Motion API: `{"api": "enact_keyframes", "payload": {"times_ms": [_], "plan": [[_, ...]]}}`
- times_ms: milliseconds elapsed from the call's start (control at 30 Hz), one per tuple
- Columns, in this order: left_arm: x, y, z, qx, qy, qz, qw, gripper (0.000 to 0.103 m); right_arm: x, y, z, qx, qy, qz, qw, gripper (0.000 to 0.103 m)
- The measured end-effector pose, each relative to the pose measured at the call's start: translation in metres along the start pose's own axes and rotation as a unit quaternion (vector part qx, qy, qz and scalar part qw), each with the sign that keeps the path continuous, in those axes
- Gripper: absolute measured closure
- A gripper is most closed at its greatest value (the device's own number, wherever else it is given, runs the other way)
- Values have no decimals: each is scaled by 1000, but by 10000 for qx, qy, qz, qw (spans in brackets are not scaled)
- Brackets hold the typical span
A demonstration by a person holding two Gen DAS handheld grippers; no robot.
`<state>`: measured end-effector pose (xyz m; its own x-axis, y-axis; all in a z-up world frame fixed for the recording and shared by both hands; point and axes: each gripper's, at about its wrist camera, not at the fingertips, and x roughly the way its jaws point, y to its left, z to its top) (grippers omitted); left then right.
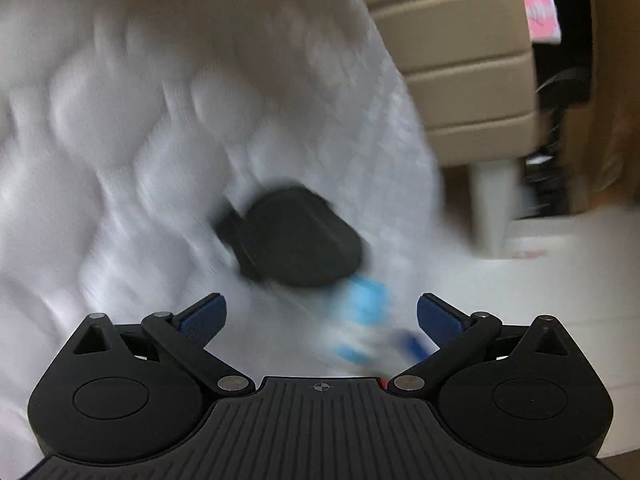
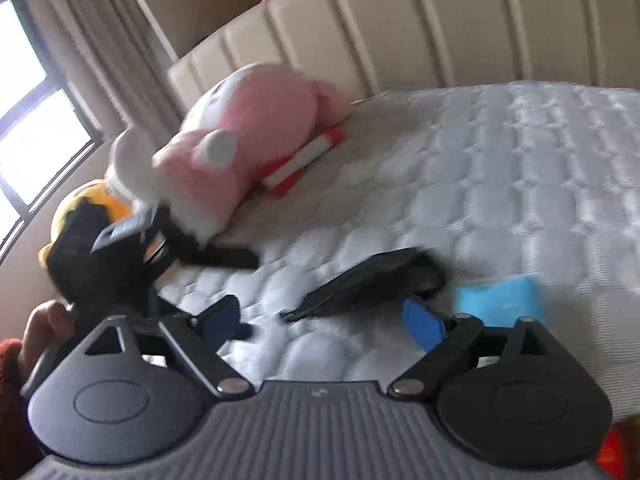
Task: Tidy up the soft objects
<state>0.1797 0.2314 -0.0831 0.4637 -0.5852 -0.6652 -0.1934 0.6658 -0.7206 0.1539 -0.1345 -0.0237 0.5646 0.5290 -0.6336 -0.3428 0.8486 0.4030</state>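
On the white quilted mattress (image 2: pixel 500 168) a pink plush toy (image 2: pixel 248 132) lies near the padded headboard (image 2: pixel 360 32), partly over a red and white item (image 2: pixel 304 158), probably gathered there to keep soft things together. Both tools are released: the left gripper (image 1: pixel 322 316) and the right gripper (image 2: pixel 322 320) stand wide with nothing between the pads. Just ahead of them lie a black pouch (image 1: pixel 298 236) and a light blue packet (image 2: pixel 500 298), seemingly next to sort.

Both cameras look down at the white mattress (image 1: pixel 120 120) from close above; both see the black pouch (image 2: pixel 368 280).
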Motion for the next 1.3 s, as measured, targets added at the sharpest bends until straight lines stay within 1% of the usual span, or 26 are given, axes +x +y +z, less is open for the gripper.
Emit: {"api": "enact_keyframes", "payload": {"times_ms": [33,67,100,167,200,233,267,300,333,400,433,467,500,533,600,667,733,800,833,900,967,1067,1100,1200,1267,1300], "plan": [[-2,-10,0,478,-217,471,9975,0,-4,-11,0,85,3,-174,9998,10],[-2,-23,-2,1012,-433,954,9893,0,-7,-21,-2,203,37,-277,9994,10],[0,-37,-6,1648,-637,1414,9741,0,-9,-32,-4,364,103,-313,9988,10],[12,-62,-24,2903,-830,1954,9331,0,-12,-51,-9,866,370,-311,9951,10],[18,-74,-34,3496,-898,2170,9070,0,-14,-59,-13,1170,548,-297,9912,10],[21,-82,-42,3967,-924,2228,8857,0,-16,-64,-18,1428,700,-213,9870,10],[24,-88,-49,4358,-923,2183,8683,0,-19,-66,-24,1606,830,-35,9835,10],[26,-95,-56,4740,-921,2133,8493,0,-24,-67,-31,1715,877,192,9811,10],[30,-99,-61,5040,-923,2145,8315,0,-32,-68,-40,1798,792,398,9797,10],[45,-107,-64,5378,-968,2378,8030,0,-45,-71,-49,1888,544,540,9790,8],[54,-109,-61,5426,-1006,2500,7956,0,-50,-73,-48,1857,443,522,9802,8],[61,-110,-58,5420,-1014,2552,7942,0,-56,-75,-46,1810,347,497,9816,6],[65,-111,-53,5386,-976,2519,7981,0,-60,-78,-42,1845,292,501,9811,4],[68,-112,-49,5345,-895,2419,8048,0,-62,-84,-40,2090,323,625,9754,3],[72,-114,-37,5247,-566,2108,8228,0,-60,-98,-39,2709,507,1040,9556,2],[87,-113,-19,5017,96,1732,8475,0,-52,-110,-46,3334,811,1607,9255,2],[105,-111,-1,4690,767,1361,8693,0,-46,-117,-54,3675,1130,1839,9046,2],[126,-106,15,4203,1258,1186,8908,0,-45,-120,-58,3776,1294,1811,8988,2],[134,-105,21,4043,1375,1144,8970,0,-45,-122,-58,3790,1306,1782,8987,2],[146,-103,30,3827,1555,1032,9048,0,-46,-126,-58,3871,1226,1767,8966,2],[153,-102,31,3704,1816,854,9069,0,-47,-131,-58,4032,1162,1765,8904,1],[151,-105,15,3660,2265,500,9012,0,-41,-138,-59,4208,1138,1649,8847,1],[148,-105,6,3680,2408,405,8972,0,-40,-139,-60,4220,1132,1602,8851,1],[143,-103,-26,3654,2883,86,8851,0,-38,-136,-59,4090,1123,1503,8930,1],[142,-99,-49,3516,3267,-185,8771,0,-37,-133,-58,3942,1128,1439,9007,1],[141,-99,-60,3555,3366,-239,8717,0,-37,-131,-57,3837,1132,1413,9055,1]]}}
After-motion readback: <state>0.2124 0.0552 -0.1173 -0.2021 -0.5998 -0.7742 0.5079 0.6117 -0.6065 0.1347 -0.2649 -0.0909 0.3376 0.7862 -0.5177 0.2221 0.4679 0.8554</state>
